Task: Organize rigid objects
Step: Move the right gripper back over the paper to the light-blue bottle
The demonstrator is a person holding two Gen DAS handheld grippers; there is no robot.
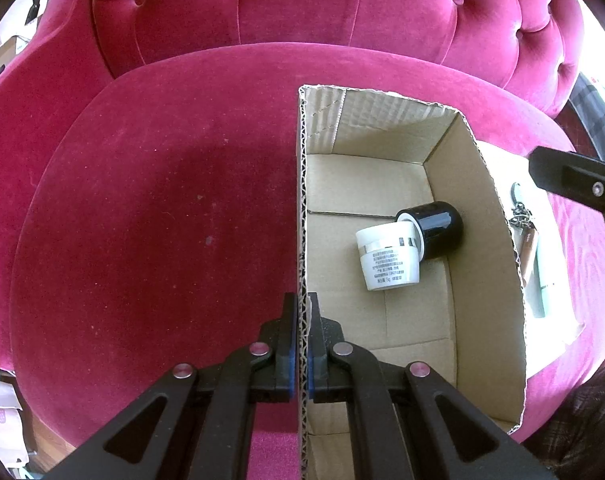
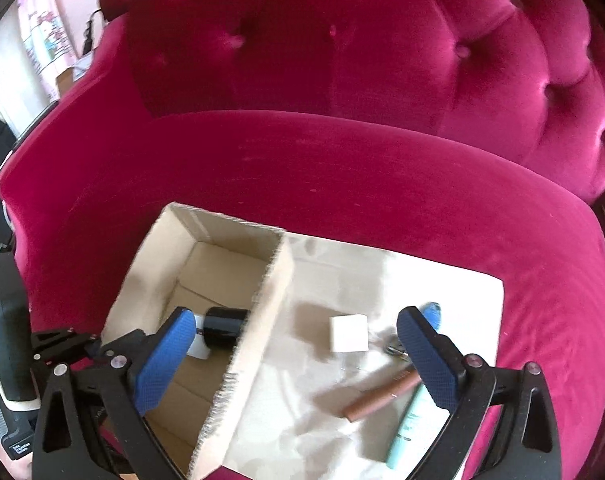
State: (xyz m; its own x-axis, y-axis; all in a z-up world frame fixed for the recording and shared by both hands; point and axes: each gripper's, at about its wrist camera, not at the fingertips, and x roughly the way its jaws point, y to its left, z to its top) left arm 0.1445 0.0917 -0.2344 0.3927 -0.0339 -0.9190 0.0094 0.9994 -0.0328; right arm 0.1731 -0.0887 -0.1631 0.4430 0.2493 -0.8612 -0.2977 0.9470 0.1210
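My left gripper (image 1: 302, 304) is shut on the left wall of an open cardboard box (image 1: 482, 240) that sits on a pink velvet seat. Inside the box a white jar (image 1: 386, 260) lies against a black jar (image 1: 434, 228). In the right wrist view my right gripper (image 2: 298, 344) hangs wide open above the box's right wall (image 2: 262, 320), holding nothing. On the white sheet (image 2: 442, 280) beside the box lie a white cube (image 2: 349, 333), a brown tube (image 2: 382, 394), a mint tube (image 2: 410, 424) and a metal key chain (image 2: 396, 348). One right finger (image 1: 574, 184) shows at the left wrist view's right edge.
The tufted pink backrest (image 1: 302, 8) rises behind the seat. Bare cushion (image 1: 162, 220) spreads left of the box. A blue item (image 2: 432, 312) peeks out behind my right finger. Boxes and other goods stand on the floor at the far left.
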